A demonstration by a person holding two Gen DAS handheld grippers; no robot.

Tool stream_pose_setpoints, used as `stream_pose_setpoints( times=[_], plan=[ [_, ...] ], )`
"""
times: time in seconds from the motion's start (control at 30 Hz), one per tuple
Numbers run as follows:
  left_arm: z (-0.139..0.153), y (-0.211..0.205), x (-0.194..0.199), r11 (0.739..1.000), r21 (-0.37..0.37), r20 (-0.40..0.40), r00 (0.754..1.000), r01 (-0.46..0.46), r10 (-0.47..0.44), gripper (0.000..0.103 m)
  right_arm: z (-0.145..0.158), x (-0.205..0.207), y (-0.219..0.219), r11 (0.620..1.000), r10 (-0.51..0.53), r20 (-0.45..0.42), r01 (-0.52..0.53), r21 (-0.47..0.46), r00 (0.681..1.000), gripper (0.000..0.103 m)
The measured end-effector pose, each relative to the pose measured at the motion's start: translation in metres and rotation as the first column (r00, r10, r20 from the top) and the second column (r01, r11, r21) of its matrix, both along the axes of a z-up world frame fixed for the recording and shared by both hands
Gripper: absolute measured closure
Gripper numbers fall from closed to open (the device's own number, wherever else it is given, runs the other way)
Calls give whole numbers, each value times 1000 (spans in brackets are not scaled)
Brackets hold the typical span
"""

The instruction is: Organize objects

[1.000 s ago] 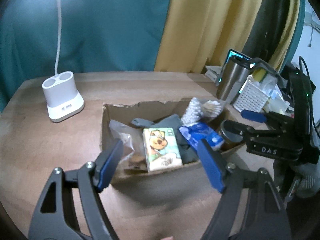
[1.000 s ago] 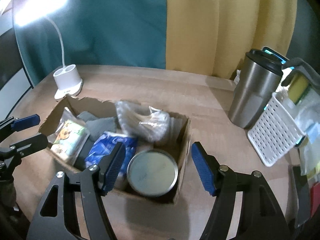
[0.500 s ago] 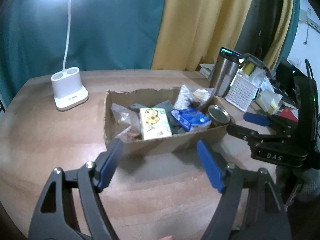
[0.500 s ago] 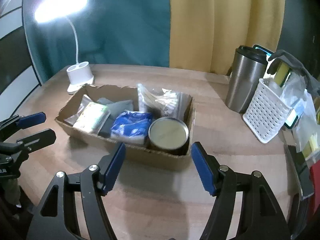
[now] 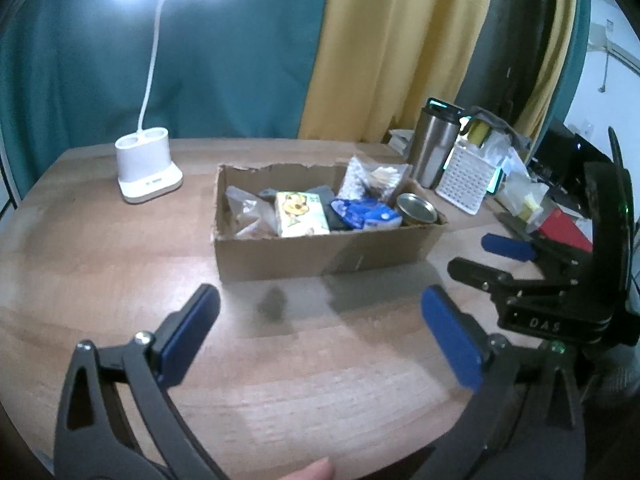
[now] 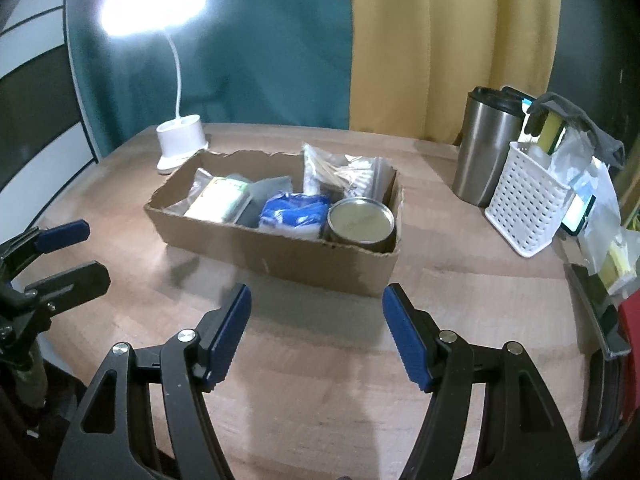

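Note:
A low cardboard box (image 5: 320, 254) (image 6: 280, 258) sits mid-table. It holds a clear bag (image 5: 246, 212), a yellow-green tissue pack (image 5: 300, 214) (image 6: 218, 202), a blue packet (image 5: 366, 214) (image 6: 294, 210), a metal tin (image 5: 416, 208) (image 6: 362, 222) and a bag of cotton swabs (image 5: 374, 178) (image 6: 340, 172). My left gripper (image 5: 320, 332) is open and empty, on the near side of the box. My right gripper (image 6: 316, 328) is open and empty, also short of the box; it shows in the left wrist view (image 5: 492, 260).
A lit white desk lamp (image 5: 146, 168) (image 6: 180, 142) stands behind the box on the left. A steel tumbler (image 5: 434, 148) (image 6: 486, 146), a white perforated basket (image 5: 464, 178) (image 6: 524, 200) and cluttered bags sit at the right. The wooden table (image 5: 100, 264) ends near me.
Both grippers have pulled back and up from over the box; the box now looks smaller and farther. Both stay open and empty.

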State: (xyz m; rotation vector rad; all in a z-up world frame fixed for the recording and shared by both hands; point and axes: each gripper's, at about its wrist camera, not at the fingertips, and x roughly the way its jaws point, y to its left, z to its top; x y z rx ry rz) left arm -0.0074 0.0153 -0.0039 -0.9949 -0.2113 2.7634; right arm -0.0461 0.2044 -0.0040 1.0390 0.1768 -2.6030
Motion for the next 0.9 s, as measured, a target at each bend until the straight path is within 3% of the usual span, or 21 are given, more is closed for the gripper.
stream_pose_setpoints(
  times=[0.13,0.23,0.9],
  plan=[
    [-2,-1,9,1000,-11,1,1000,-16,16,1,1,14,-2,1000,4,-11,-4,-4,1000,32],
    [-2,-2,15,999,-27,3,1000,-28,28,1,1,22,-2,1000,2,-15,-2,-16,1000,20],
    [3,-9,29,999,-7,-8,999,-43,43,1,3,39,5,1000,-9,-24,8,-26,1000,19]
  ],
)
